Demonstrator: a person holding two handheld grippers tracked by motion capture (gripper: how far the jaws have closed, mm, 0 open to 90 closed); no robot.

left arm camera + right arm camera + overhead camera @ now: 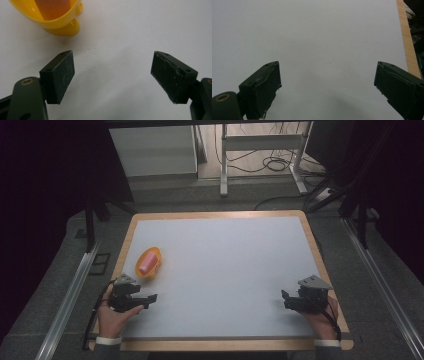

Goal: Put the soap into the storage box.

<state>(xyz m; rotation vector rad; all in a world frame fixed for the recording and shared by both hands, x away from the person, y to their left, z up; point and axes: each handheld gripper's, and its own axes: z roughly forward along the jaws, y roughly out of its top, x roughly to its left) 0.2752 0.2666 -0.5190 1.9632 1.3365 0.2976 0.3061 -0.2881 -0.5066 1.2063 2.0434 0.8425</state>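
Observation:
A yellow bowl stands near the left edge of the white mat, with a pink cylinder-shaped thing lying in it. My left gripper rests just in front of the bowl, held by a hand, open and empty. In the left gripper view the bowl sits at the top left with the pink thing inside, beyond the left gripper and its spread jaws. My right gripper lies near the front right of the mat, open. The right gripper has bare mat between its jaws.
The white mat lies on a wooden table top whose edge runs along the right. Beyond the table are a white metal frame and cables on the floor. Rails flank both sides.

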